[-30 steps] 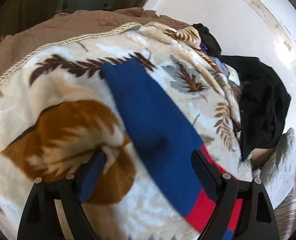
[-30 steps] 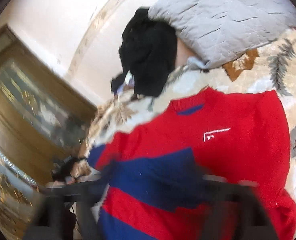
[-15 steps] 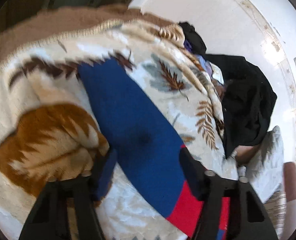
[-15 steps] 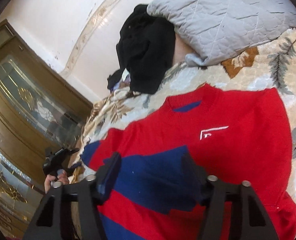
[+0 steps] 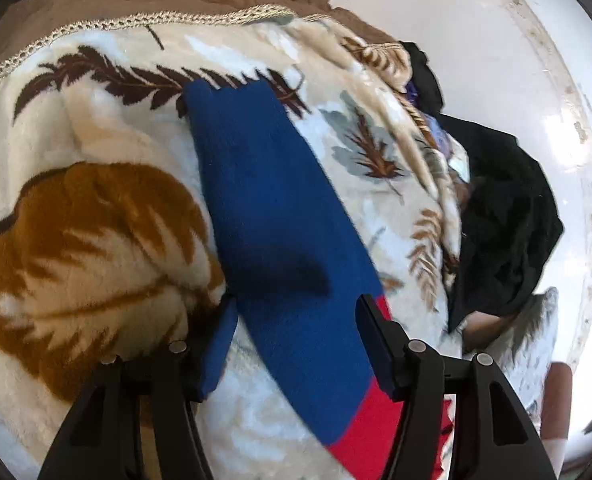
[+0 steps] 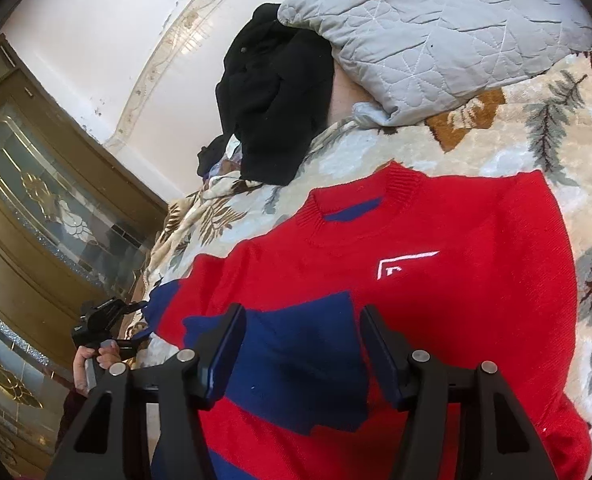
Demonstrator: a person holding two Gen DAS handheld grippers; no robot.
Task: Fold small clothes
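Red sweater (image 6: 435, 292) with blue sleeve (image 5: 272, 216), white chest logo (image 6: 405, 264). Cream blanket (image 5: 96, 208), brown and grey leaf print. Grey quilted pillow (image 6: 435, 32). Black clothes (image 6: 272, 100). Black grippers, blue pads.

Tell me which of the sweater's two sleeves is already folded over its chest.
The blue sleeve between the right gripper's fingers lies across the red sweater. The other sleeve, at the left gripper, lies stretched out on the leaf-patterned blanket.

Left gripper (image 5: 296, 322) points steeply downward, jaws opening, fingers standing either side of blue cloth without pressing it. Right gripper (image 6: 301, 340) tilts down more shallowly, jaws part-open and steady, nothing clamped. A hand (image 6: 90, 364) grips the left tool's handle in the right wrist view
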